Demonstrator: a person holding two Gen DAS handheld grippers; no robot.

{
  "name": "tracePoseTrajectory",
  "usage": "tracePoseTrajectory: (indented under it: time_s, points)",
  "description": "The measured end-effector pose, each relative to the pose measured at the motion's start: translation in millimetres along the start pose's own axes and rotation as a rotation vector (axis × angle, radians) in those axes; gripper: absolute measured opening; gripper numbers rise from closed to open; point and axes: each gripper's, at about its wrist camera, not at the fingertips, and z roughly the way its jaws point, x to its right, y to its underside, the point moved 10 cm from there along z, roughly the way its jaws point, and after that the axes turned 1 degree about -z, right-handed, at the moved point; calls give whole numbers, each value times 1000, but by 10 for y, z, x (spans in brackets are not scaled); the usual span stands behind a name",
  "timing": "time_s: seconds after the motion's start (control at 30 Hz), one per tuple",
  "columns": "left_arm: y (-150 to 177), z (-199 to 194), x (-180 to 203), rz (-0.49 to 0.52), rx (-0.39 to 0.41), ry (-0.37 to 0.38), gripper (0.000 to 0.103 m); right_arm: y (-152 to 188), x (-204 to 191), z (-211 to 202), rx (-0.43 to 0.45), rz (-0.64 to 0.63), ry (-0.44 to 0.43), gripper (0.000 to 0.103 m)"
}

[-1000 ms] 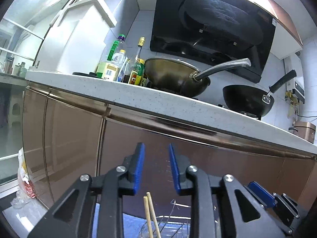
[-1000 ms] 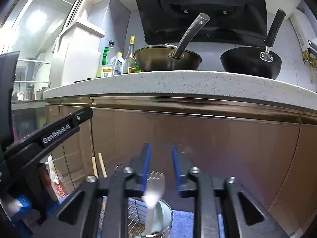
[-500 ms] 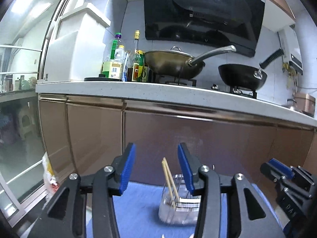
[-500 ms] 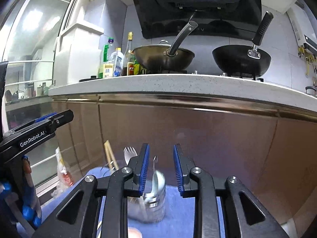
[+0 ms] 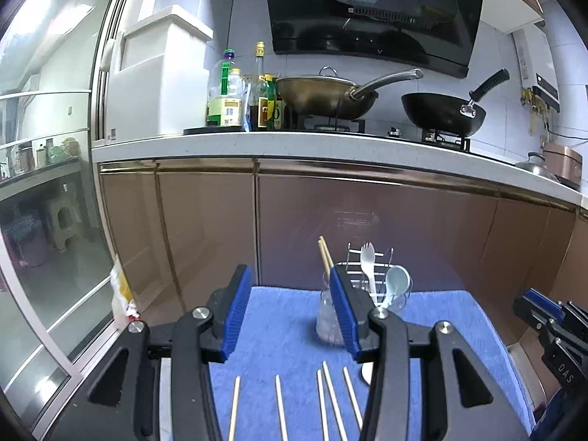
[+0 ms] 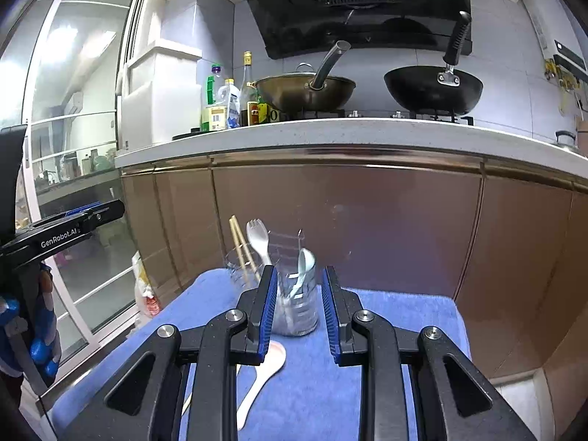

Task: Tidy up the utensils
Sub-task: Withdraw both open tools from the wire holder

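Grippers [image 5: 290,316] [image 6: 297,312] hovering apart and empty over the blue mat [image 5: 279,330], between picks, needing to drop onto loose chopsticks [image 5: 330,400] near, with the glass holders [image 6: 297,305] waiting far.

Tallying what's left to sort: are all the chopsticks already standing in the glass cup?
No: only one pair of chopsticks stands in the glass cup, while five loose chopsticks lie on the blue mat.

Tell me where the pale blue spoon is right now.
The pale blue spoon stands bowl-up in a clear glass cup on the blue mat, right of the white spork, framed between the right gripper's fingers.
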Motion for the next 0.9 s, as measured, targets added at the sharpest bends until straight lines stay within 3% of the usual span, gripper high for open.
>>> tracePoseTrajectory:
  time_s: [0.23,0.37,0.47,0.9]
  points:
    - [37,-384,-55,26,14,-40,42,145,5,-329,2,33,8,26]
    - [-5,-600,-69,28,39,-56,43,91,49,-520,29,35,32,40]
    - [-33,-713,-67,31,55,-58,52,37,79,-702,59,41,50,47]
    - [-36,-923,-8,74,65,-86,52,-88,170,-1102,106,35,68,49]
